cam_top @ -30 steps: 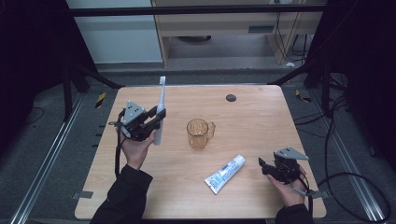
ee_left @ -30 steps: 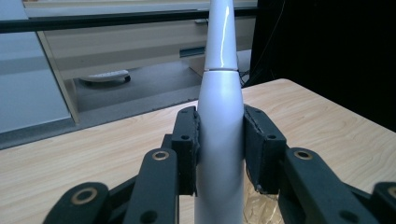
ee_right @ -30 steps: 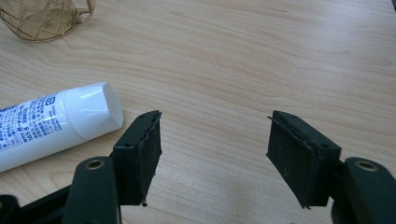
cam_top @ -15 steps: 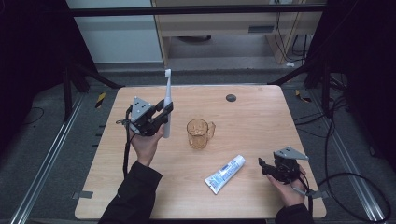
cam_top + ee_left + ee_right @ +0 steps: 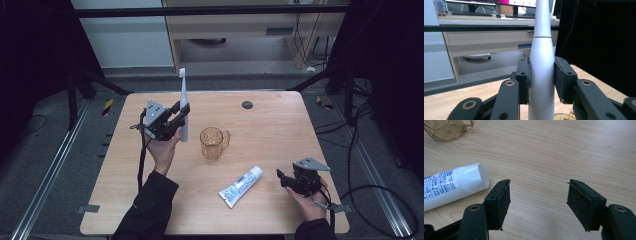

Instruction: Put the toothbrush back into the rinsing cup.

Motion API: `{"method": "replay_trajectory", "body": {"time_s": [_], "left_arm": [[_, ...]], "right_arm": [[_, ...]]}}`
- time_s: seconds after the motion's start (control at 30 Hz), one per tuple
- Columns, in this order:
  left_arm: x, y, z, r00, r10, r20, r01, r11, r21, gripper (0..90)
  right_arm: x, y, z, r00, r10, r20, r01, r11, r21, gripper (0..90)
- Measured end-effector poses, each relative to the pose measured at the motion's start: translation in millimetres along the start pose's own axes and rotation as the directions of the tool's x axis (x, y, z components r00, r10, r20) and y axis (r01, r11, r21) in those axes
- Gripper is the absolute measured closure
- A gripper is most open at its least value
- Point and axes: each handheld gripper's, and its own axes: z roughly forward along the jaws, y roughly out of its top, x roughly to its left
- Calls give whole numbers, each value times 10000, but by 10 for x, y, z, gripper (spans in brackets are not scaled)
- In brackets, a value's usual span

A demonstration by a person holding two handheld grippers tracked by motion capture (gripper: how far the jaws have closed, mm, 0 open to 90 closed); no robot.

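A white electric toothbrush [image 5: 183, 107] stands upright, head up, above the table's left half, with my left gripper [image 5: 179, 114] shut on its handle. In the left gripper view the black pads [image 5: 523, 79] press on both sides of the toothbrush [image 5: 541, 72]. An amber transparent mug [image 5: 214, 143] stands on the table just right of it. A white toothpaste tube [image 5: 241, 186] lies flat on the table front, cap toward my right gripper [image 5: 281, 179]. My right gripper [image 5: 537, 203] rests low, jaws open, with only bare wood between them and the tube's cap [image 5: 471, 178] just to its left.
The wooden table [image 5: 270, 130] has a small dark round disc [image 5: 247, 104] near its far edge. Dark floor, metal rails and cables surround the table; a desk with monitors stands beyond it.
My left hand has carried the toothbrush to the right, closer to the mug, keeping it upright. The right gripper, mug and tube have not moved.
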Motion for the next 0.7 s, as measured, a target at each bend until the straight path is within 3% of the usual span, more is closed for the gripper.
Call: {"method": "replay_trajectory", "body": {"time_s": [0.7], "left_arm": [[-216,-30,276,9993,-137,340,155,9984,-544,670]], "right_arm": [[-14,-5,2,10000,4,-35,-4,10000,-15,349]]}}
